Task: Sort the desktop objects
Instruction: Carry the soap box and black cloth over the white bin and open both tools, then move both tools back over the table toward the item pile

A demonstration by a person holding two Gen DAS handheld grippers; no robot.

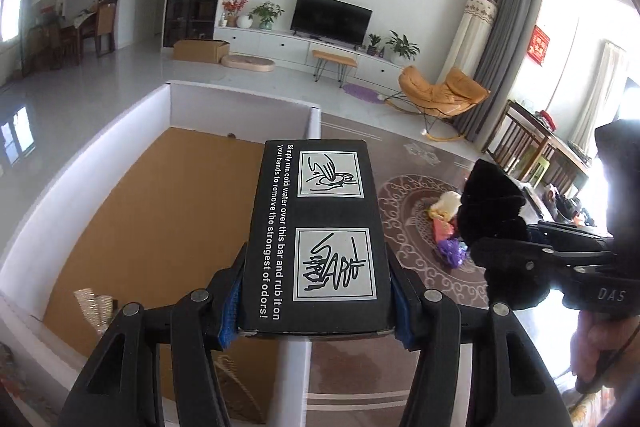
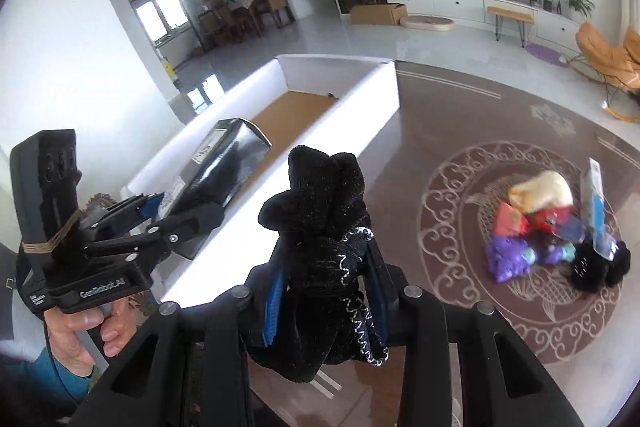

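My left gripper [image 1: 318, 303] is shut on a black box [image 1: 316, 235] with white print, held above the right wall of a white carton [image 1: 96, 163] with a brown floor. In the right wrist view the left gripper [image 2: 160, 217] holds the black box [image 2: 218, 163] over the carton [image 2: 352, 95]. My right gripper [image 2: 326, 291] is shut on a black fuzzy sock [image 2: 324, 227], held above the table beside the carton. It also shows in the left wrist view [image 1: 492, 211].
A pile of small items lies on the patterned brown table [image 2: 460, 115]: a cream plush [image 2: 544, 191], a purple bag [image 2: 506, 257], a pink packet [image 2: 510, 219], a blue-and-clear packet [image 2: 596, 203] and a black fuzzy piece [image 2: 600, 263]. A gold item [image 1: 94, 307] lies in the carton.
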